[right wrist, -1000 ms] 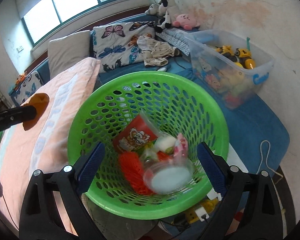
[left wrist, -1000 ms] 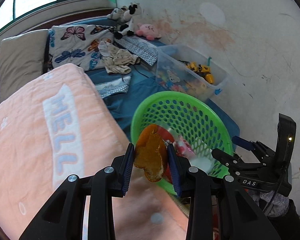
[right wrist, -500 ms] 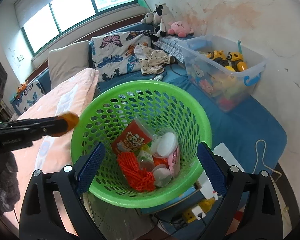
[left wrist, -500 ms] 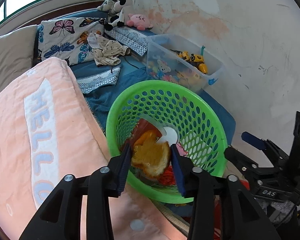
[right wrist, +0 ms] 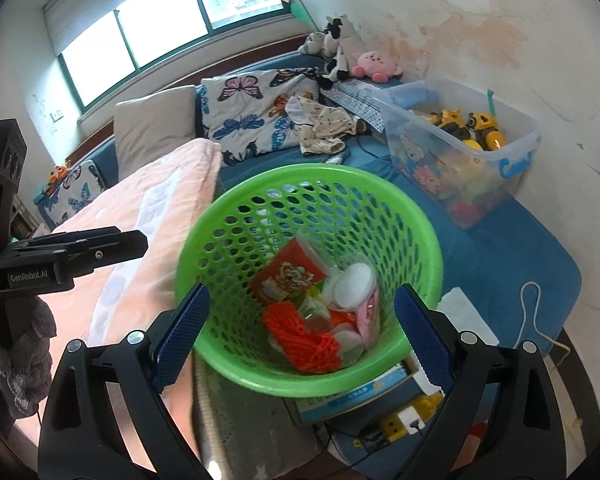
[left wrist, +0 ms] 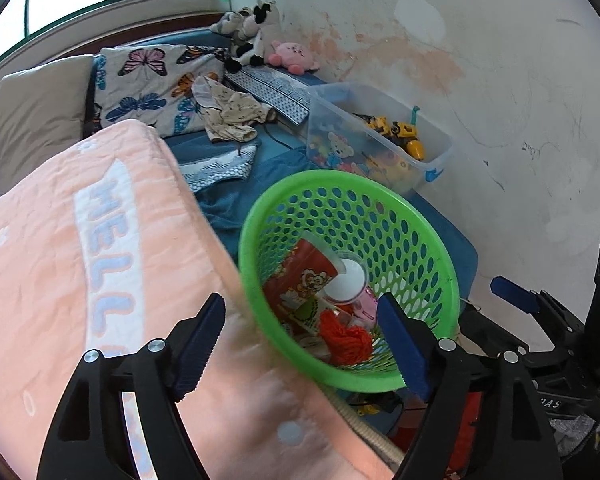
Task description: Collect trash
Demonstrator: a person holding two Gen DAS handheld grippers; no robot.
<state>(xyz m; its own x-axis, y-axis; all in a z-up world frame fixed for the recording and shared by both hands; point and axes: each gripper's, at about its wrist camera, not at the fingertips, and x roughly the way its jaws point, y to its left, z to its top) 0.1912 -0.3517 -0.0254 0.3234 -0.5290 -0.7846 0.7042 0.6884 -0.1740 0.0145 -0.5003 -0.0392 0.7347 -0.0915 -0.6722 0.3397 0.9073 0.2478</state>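
The orange peel that sat pinched in the left gripper [left wrist: 300,340] a second ago is gone from between its fingers; the jaws have just been opening and now stand wide with nothing between them, over the near rim of the green basket [left wrist: 432,248]. Where the peel lies now I cannot tell. The basket holds trash: a red snack wrapper [left wrist: 304,276], a clear cup with a white lid [left wrist: 346,280] and an orange net [left wrist: 346,340]. The right gripper [right wrist: 300,336] has its fingers spread wide around the basket's near side, gripping nothing, and sits a little higher than before. A peach blanket [left wrist: 60,248] crowds the basket's left side, a clear toy bin [left wrist: 380,140] stands behind it by the wall, and books and a power strip [right wrist: 408,416] lie under it.
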